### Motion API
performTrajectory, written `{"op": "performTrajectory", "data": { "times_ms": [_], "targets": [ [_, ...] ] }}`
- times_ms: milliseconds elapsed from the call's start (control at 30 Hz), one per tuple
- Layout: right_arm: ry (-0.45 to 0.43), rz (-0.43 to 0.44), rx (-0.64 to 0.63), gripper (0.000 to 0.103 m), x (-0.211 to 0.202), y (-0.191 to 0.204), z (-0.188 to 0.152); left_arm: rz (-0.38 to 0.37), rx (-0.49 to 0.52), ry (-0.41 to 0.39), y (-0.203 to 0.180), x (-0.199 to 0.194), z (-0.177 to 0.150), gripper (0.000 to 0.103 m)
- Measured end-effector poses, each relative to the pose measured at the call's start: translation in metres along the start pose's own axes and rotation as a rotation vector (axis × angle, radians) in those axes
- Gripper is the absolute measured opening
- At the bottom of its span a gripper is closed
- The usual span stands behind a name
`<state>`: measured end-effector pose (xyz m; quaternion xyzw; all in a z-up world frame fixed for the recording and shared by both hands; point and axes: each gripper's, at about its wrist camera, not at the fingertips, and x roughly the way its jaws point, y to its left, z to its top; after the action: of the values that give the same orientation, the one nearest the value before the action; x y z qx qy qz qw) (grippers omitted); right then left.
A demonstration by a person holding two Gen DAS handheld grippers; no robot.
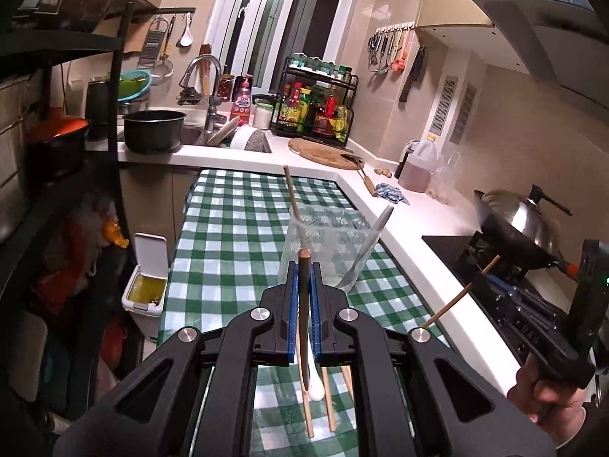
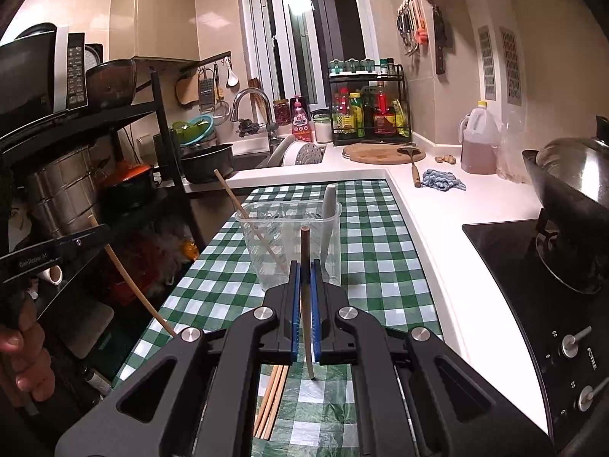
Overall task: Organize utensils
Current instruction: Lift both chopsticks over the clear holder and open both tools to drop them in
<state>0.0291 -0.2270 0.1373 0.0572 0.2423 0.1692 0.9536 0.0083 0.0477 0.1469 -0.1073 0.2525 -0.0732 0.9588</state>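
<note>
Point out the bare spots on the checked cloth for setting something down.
Free: checked cloth between the clear holder and the white counter, and beyond the holder. Crowded: under the grippers, where loose chopsticks lie.

Both views are warm and yellowish, typical indoor kitchen lighting coming from overhead. The window is dark, with one bright glare spot reflected in the glass near top center of the right wrist view. The white counter looks bright, almost blown out, while the shelf rack on the left of the frame sinks into murky shadow. The wok lid throws back soft highlights. Heavy fisheye bending: walls and cabinets curve toward the edges, and the corners go black. The center is reasonably sharp; things at the frame edges get smeared, and the plastic cup looks a bit hazy.
</note>
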Motion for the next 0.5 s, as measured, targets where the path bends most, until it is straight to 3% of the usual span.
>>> {"op": "performTrajectory", "data": {
  "times_ms": [333,500],
  "targets": [
    [0.025,0.017,0.012,0.005,0.011,-0.001,0.013,-0.006,0.002,-0.006,-0.002,0.022,0.031,0.006],
    [0.018,0.024,0.002,0.005,0.014,0.000,0.035,0.016,0.012,0.004,-0.004,0.033,0.058,0.006]
  ]
}}
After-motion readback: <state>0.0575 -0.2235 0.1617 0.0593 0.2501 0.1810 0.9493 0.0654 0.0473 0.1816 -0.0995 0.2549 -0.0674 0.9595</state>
